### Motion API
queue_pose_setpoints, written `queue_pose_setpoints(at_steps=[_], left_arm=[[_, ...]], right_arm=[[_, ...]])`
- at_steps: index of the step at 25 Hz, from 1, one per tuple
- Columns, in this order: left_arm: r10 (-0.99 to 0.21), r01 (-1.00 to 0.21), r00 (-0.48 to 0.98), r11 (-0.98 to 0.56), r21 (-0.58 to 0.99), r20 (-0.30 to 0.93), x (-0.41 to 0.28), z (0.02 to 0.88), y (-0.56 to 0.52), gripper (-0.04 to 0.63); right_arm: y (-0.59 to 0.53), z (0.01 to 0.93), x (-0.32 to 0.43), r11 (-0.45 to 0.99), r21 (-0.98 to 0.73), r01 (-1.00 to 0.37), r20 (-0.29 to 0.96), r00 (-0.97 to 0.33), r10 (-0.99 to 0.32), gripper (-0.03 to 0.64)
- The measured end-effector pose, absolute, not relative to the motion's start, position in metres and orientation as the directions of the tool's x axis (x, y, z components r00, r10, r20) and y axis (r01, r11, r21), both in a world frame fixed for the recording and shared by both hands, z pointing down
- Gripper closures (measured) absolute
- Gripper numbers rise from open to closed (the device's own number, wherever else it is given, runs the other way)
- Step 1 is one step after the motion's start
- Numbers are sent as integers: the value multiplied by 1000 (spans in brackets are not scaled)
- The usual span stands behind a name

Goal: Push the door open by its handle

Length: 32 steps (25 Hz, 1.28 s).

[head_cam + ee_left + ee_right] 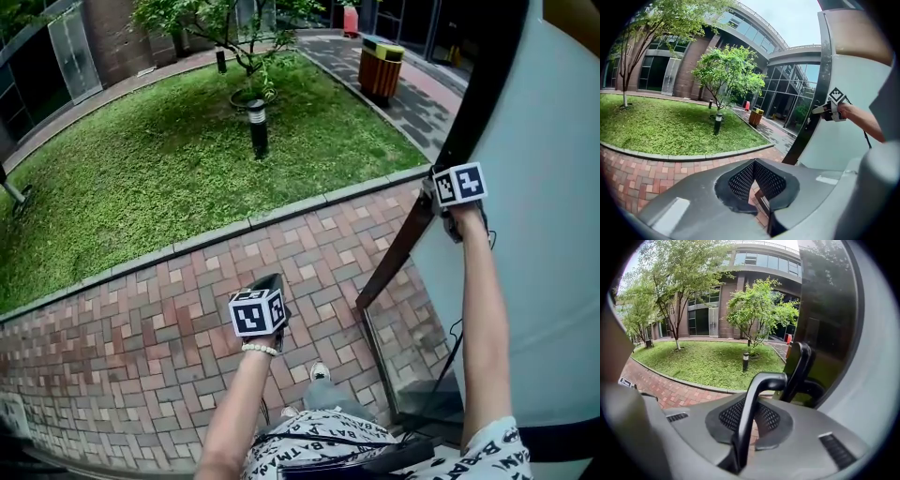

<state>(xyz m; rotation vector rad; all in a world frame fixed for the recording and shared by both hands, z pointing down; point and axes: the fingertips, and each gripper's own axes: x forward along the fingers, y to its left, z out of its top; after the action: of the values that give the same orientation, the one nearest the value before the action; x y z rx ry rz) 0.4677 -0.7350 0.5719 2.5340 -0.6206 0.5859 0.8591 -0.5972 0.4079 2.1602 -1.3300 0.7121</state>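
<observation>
Gripped black handle (764,379) in right claw (749,422), tight, at edge of door (553,244), far right. Carried left claw (754,180) closed, empty, over bricks (169,319). Risked sliding along smooth bar, losing push, under slack or skewed grip.

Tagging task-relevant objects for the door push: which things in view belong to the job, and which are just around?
Job: black bar door handle; pale dark-framed door; right gripper, shut on the handle.
Just around: left gripper, shut and empty; orange litter bin with yellow top; black bollard lamp; small tree.
</observation>
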Motion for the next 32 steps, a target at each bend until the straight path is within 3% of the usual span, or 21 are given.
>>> queue_pose_setpoints(at_steps=[2, 3, 4, 8, 13, 15, 18, 28, 32], left_arm=[[-323, -517, 809, -789, 331, 491, 464, 571, -736, 595], [-326, -519, 808, -788, 331, 490, 461, 571, -736, 595], [-326, -520, 807, -788, 331, 491, 457, 572, -736, 595], [-314, -510, 813, -791, 338, 491, 453, 576, -734, 594], [-302, -500, 818, -794, 346, 489, 441, 571, -725, 595], [-299, -497, 821, -794, 350, 486, 434, 569, -720, 595], [-301, -495, 821, -798, 343, 486, 420, 565, -714, 595], [-329, -526, 812, -771, 359, 483, 368, 570, -683, 595], [-336, -540, 804, -757, 367, 491, 353, 575, -663, 595]], right_arm=[[-600, 407, 855, -388, 136, -911, 669, 374, -642, 565], [-601, 407, 852, -377, 130, -917, 672, 361, -646, 473], [-600, 407, 847, -369, 119, -922, 675, 347, -651, 435], [-584, 403, 833, -367, 137, -920, 673, 358, -647, 431], [-554, 364, 805, -442, 262, -858, 569, 507, -647, 431], [-547, 352, 777, -449, 240, -860, 521, 505, -689, 434], [-548, 357, 729, -414, 178, -893, 479, 446, -756, 603], [-601, 336, 613, -182, 362, -914, 470, 347, -811, 604], [-603, 345, 575, -99, 354, -930, 483, 273, -832, 604]])
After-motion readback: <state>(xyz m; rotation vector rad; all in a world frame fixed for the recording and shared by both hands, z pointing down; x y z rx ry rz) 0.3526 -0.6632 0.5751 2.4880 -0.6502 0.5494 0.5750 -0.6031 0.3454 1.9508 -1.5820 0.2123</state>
